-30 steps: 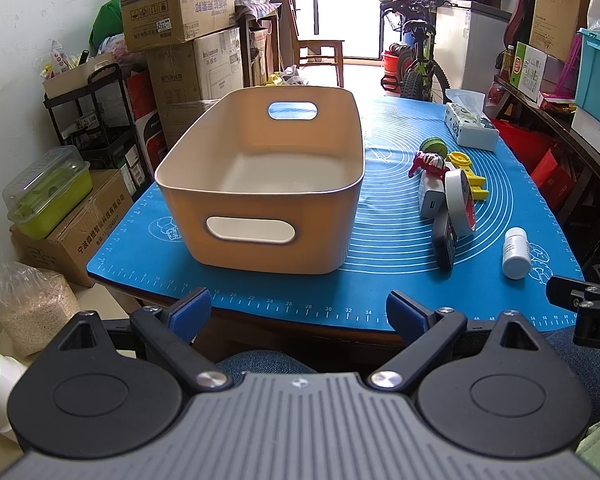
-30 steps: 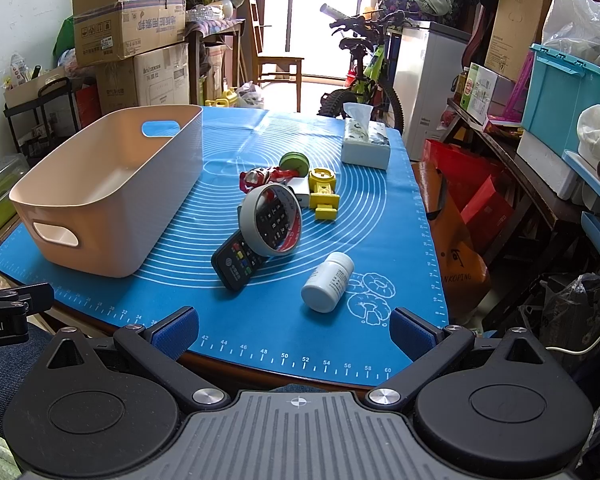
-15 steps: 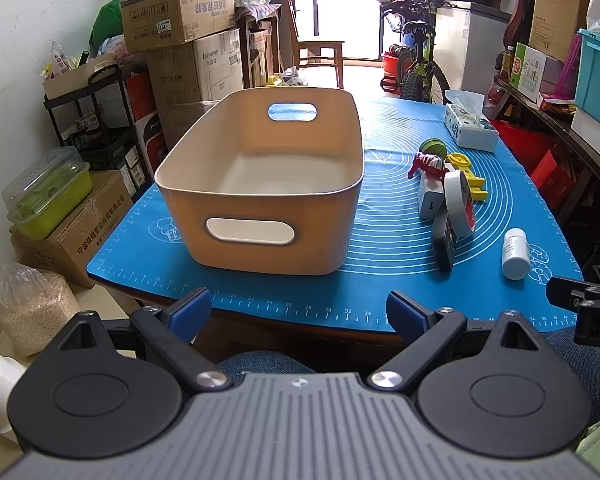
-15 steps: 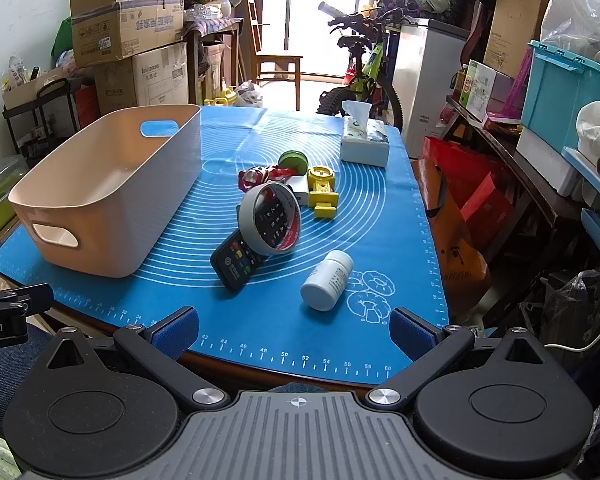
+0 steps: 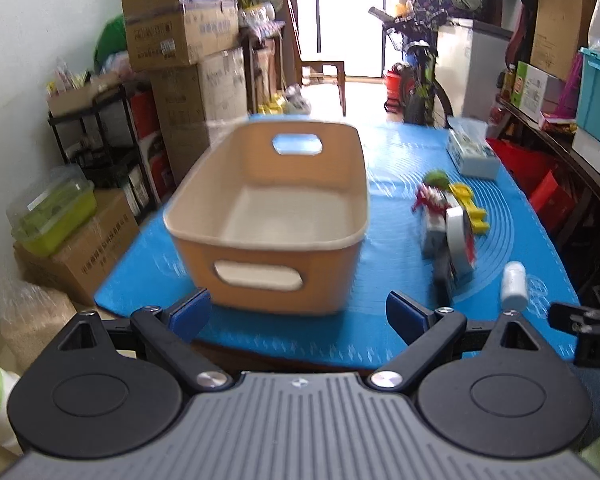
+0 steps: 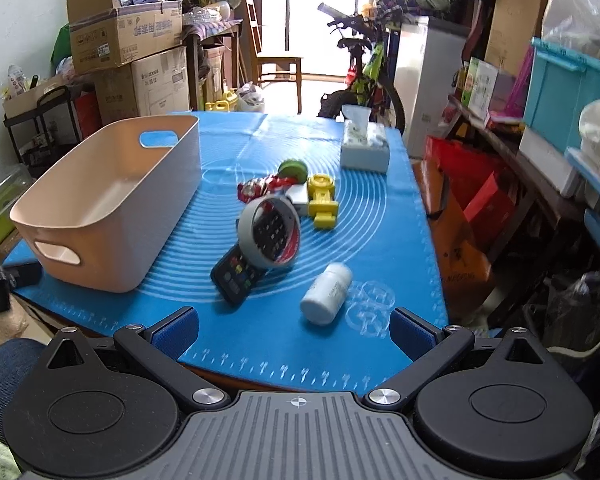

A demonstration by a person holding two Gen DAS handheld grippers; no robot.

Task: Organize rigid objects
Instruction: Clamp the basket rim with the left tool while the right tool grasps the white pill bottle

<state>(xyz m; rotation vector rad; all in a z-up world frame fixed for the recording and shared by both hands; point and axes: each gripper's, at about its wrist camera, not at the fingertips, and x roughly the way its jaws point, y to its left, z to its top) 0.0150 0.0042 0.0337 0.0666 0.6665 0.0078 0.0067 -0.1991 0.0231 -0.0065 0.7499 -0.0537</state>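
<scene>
Opening approach step, judged: both the left claw [image 5: 298, 312] & right claw [image 6: 294, 330] are held wide open w/ nothing gripped, bin [image 6: 112, 196] is seen empty, so the nearest pill bottle [image 6: 327, 293], lying on desk mat right of bin, is prob. to be reached next.

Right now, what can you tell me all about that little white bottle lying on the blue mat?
The white bottle is small and round, plastic by its look, with a white cap of the same colour and a pale label on its side whose print is too small to read. It lies on its side, cap end toward the camera, on the blue mat near the table's near edge. It lies apart from the remote and the tape roll; only the mat touches it.
</scene>
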